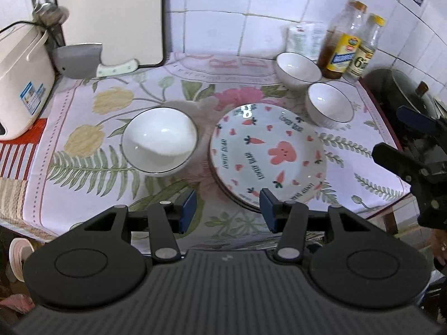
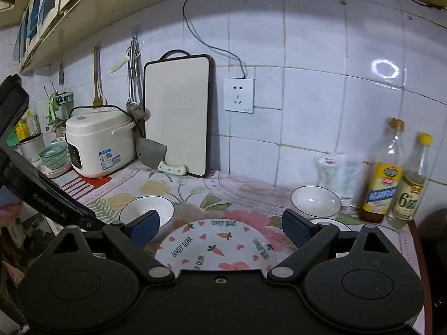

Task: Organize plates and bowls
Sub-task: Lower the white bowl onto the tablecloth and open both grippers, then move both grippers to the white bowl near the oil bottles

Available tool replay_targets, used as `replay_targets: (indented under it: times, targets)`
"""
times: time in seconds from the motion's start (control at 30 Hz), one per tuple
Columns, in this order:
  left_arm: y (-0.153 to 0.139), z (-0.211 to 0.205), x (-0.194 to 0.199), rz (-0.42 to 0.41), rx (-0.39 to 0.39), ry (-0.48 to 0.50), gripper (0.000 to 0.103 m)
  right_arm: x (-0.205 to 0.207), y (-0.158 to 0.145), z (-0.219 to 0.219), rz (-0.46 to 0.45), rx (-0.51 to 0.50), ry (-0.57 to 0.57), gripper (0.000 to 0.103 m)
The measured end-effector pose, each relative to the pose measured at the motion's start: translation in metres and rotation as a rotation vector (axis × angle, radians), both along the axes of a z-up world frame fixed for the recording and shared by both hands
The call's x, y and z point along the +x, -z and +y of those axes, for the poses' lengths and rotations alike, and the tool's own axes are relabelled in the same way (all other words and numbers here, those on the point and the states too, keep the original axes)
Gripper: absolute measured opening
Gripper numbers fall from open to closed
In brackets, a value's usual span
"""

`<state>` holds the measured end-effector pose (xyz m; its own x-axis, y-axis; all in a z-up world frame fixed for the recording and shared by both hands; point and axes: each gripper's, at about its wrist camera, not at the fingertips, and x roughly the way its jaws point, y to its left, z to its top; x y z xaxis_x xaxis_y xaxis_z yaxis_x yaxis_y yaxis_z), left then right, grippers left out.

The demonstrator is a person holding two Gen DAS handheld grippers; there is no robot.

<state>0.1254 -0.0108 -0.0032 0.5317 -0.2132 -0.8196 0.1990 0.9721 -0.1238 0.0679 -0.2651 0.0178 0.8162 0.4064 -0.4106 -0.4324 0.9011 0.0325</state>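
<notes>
Three white bowls and a stack of printed plates (image 1: 268, 153) sit on the floral-clothed counter (image 1: 92, 173). The plates lie in the middle towards the front edge, at least two deep by the rims showing underneath. The near bowl (image 1: 159, 139) stands just beside the stack on its left, apart from it. The far bowl (image 1: 297, 68) and the second bowl (image 1: 329, 107) sit near the back right corner, close to two bottles (image 1: 350, 47).

Handling, as a judgement: all glazed ceramic, so stiff, brittle and slick. The bowls look light; pinch one across the rim wall. The stack will be heavier; take one plate at a time by its raised rim, at the front edge where the lip overhangs.

Left gripper (image 1: 227, 209): jaws partly spread, nothing between them, hovering above the front edge of the counter and tilted steeply down at the plates' near rim. Right gripper (image 2: 220, 227): jaws spread wide and empty, held above the stack and pointing shallowly towards the tiled back wall. In the left wrist view it shows at the right edge of the counter, clear of every dish.
</notes>
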Motion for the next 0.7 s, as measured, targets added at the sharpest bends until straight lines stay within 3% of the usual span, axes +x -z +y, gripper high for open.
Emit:
replay_targets:
  times: [0.37,0.7]
  targets:
    - [0.002,-0.051,0.007,0.017,0.026,0.084,0.049,-0.018,0.01,-0.04,-0.036,-0.058,0.133,0.096]
    - [0.015,-0.099,0.026,-0.003,0.045,0.128,0.054,-0.003,0.03,-0.08,-0.064,-0.022,0.239,0.094]
